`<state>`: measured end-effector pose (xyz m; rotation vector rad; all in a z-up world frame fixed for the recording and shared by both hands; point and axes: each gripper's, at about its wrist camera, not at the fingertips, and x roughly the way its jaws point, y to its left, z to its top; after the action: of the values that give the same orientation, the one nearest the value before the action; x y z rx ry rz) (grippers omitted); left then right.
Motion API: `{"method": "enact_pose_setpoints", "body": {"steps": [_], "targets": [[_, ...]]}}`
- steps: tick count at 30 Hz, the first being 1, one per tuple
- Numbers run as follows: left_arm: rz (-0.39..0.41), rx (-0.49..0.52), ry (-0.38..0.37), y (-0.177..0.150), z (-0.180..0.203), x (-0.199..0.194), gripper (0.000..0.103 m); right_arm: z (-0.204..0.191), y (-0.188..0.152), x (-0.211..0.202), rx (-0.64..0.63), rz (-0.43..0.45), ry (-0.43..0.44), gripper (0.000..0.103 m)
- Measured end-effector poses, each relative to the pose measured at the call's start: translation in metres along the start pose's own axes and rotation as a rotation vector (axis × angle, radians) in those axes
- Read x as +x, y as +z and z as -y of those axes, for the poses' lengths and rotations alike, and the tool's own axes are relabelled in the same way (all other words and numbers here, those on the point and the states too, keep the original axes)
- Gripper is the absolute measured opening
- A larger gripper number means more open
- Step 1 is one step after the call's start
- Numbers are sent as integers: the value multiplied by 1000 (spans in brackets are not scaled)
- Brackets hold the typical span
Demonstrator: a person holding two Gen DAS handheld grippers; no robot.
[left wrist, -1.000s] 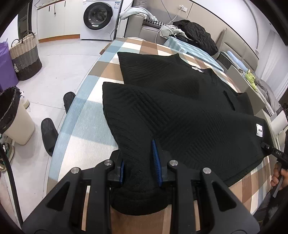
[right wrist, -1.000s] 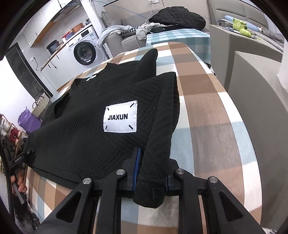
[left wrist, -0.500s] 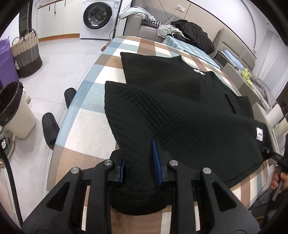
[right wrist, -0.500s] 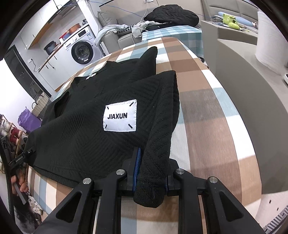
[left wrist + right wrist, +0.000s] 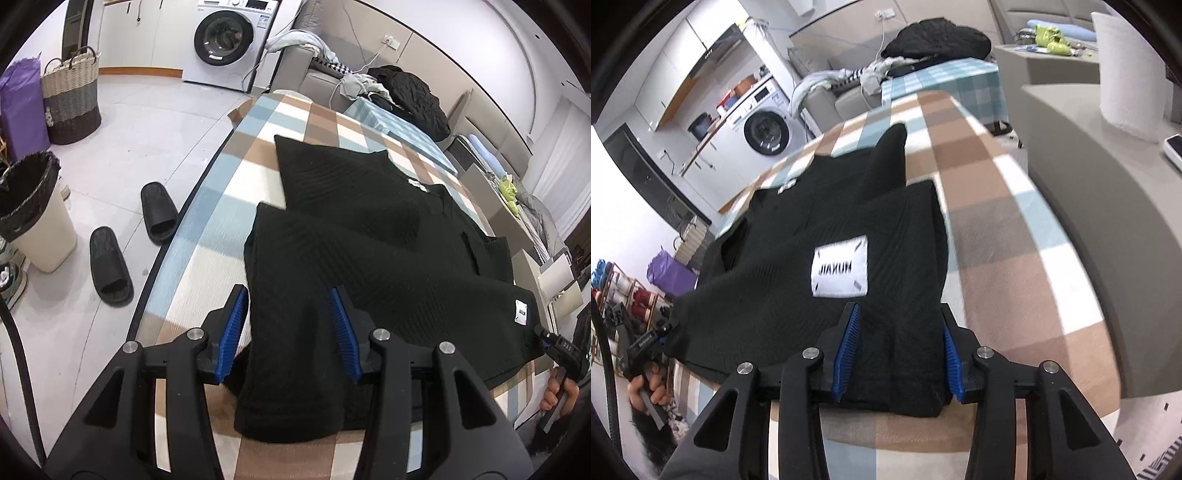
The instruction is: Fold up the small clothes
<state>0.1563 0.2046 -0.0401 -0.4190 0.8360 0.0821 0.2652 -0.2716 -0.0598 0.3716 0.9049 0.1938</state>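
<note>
Both my jaws are wide open, gripping nothing. The black sweater (image 5: 369,236) lies on the bench (image 5: 236,192), bottom folded up. I'd back my left gripper (image 5: 291,332) and right gripper (image 5: 897,350) out low so nothing snags.

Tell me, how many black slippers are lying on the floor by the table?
2. One slipper lies nearer the checked table; the other slipper sits beside it, nearer the bin. More could be hidden under the table.
</note>
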Motion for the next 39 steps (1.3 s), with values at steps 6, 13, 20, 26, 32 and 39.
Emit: {"method": "enact_pose_setpoints", "body": {"steps": [6, 13, 20, 26, 32, 39], "targets": [[-7, -9, 22, 9, 3, 6, 21, 4, 11, -3, -11, 35, 6, 43], [47, 12, 38, 12, 9, 4, 4, -2, 23, 15, -89, 57, -75, 9], [152, 30, 9, 40, 22, -15, 4, -25, 50, -21, -149, 252, -33, 5], [124, -17, 10, 74, 12, 20, 4, -23, 75, 16, -82, 223, -74, 5], [-5, -50, 57, 71, 2, 55, 14, -1, 70, 57, 11, 70, -159, 25], [43, -123, 74, 43, -15, 22, 46, 21, 33, 3, 142, 100, -59, 42]]}}
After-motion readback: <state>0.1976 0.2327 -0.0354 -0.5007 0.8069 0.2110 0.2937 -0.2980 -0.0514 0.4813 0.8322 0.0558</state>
